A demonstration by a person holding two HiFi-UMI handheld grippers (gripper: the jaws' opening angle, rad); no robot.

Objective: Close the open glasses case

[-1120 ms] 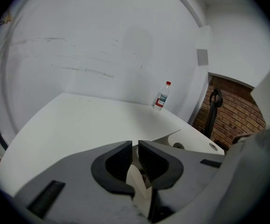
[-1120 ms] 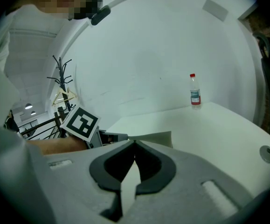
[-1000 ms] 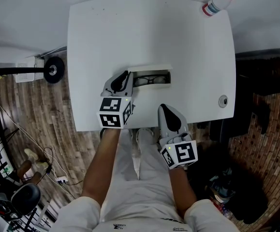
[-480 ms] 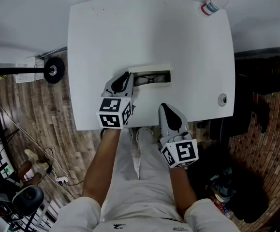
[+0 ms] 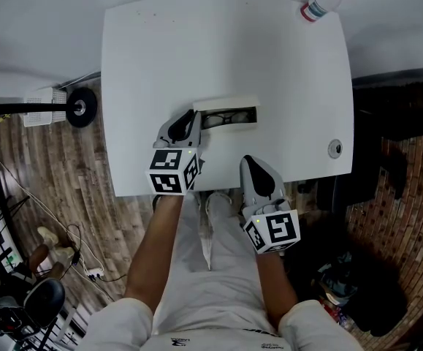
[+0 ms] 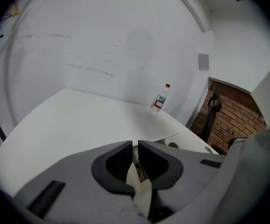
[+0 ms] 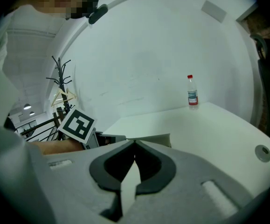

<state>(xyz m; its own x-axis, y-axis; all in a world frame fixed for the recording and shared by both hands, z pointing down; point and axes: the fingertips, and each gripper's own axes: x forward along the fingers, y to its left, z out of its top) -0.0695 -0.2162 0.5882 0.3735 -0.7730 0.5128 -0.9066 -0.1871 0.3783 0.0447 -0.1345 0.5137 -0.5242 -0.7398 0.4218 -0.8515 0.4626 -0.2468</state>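
Note:
A cream glasses case (image 5: 227, 104) lies open near the middle of the white table (image 5: 196, 42), with dark glasses (image 5: 224, 120) inside. My left gripper (image 5: 191, 115) sits at the case's left end. Its jaws are closed to a thin slit with a cream edge of the case between them (image 6: 135, 154), and the lid (image 6: 171, 137) runs off to the right. My right gripper (image 5: 249, 164) is shut and empty over the table's front edge, a short way in front of the case (image 7: 149, 138). In its own view the right gripper (image 7: 135, 146) has its jaw tips touching.
A clear bottle with a red cap (image 5: 321, 4) stands at the far right corner of the table, also seen as the bottle (image 6: 161, 97) and the bottle (image 7: 192, 92). A round cable grommet (image 5: 334, 149) sits near the right edge. My legs are under the front edge.

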